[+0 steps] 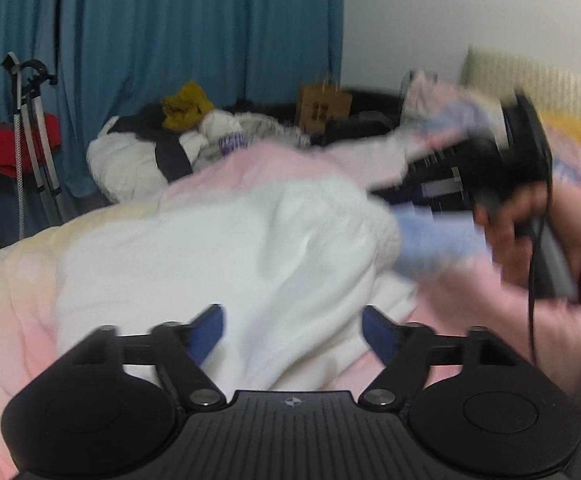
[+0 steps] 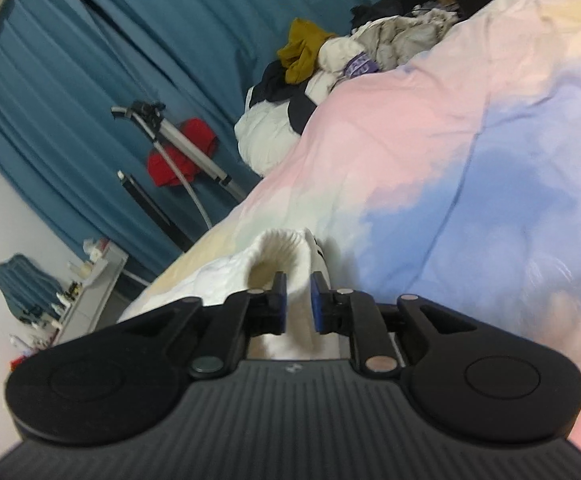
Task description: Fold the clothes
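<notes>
Left claw (image 1: pixel 292 330) spread, empty, clear above white fleece garment (image 1: pixel 226 248) on pastel bed quilt (image 2: pixel 470 128) | right claw (image 2: pixel 298 300) pinching its ribbed cuff (image 2: pixel 286 248) at 12 o'clock, judged for drawing over a fold.

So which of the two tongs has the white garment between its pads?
The right tongs: the white garment's ribbed edge runs between its narrow-set pads. The left tongs stand wide open above the cloth.

A home bedroom: a bed (image 2: pixel 470 128) under a pastel duvet, a laundry heap (image 1: pixel 178 136), and teal curtains (image 1: pixel 170 20) behind
</notes>
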